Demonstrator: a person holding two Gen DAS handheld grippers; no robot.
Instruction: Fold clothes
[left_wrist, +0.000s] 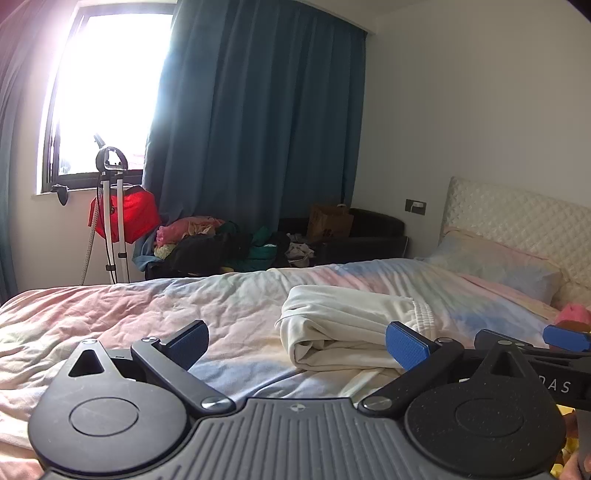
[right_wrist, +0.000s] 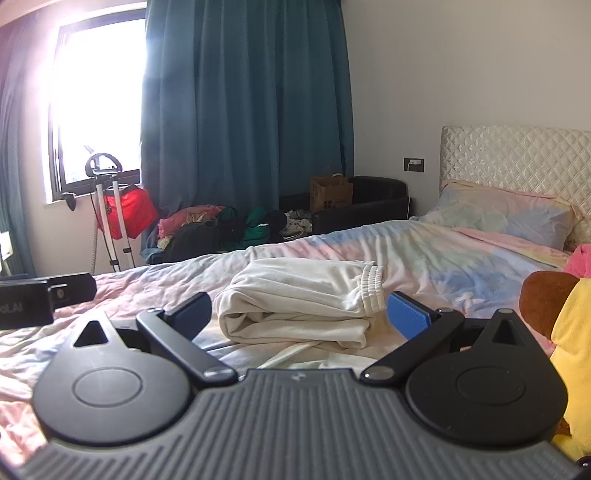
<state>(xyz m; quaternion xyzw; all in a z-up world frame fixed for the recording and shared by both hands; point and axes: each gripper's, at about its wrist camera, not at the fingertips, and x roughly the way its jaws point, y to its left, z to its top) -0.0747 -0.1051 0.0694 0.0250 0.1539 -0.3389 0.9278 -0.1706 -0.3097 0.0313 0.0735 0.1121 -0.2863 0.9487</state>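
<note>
A cream-white garment (left_wrist: 343, 325) with an elastic waistband lies folded in a thick bundle on the pastel bed (left_wrist: 147, 314). My left gripper (left_wrist: 297, 345) stands open just in front of the bundle's left end, with nothing between its blue pads. In the right wrist view the same folded garment (right_wrist: 295, 302) sits straight ahead, waistband to the right, a loose white edge trailing toward me. My right gripper (right_wrist: 299, 314) is open, its blue pads flanking the near side of the bundle without holding it. Part of the right gripper (left_wrist: 532, 343) shows at the left wrist view's right edge.
A pillow (right_wrist: 506, 214) and a quilted headboard (right_wrist: 517, 155) are at the right. A yellow and brown plush toy (right_wrist: 561, 321) and something pink lie at the right edge. Beyond the bed: a clothes pile (right_wrist: 221, 229), a garment steamer stand (right_wrist: 107, 206), blue curtains, a window.
</note>
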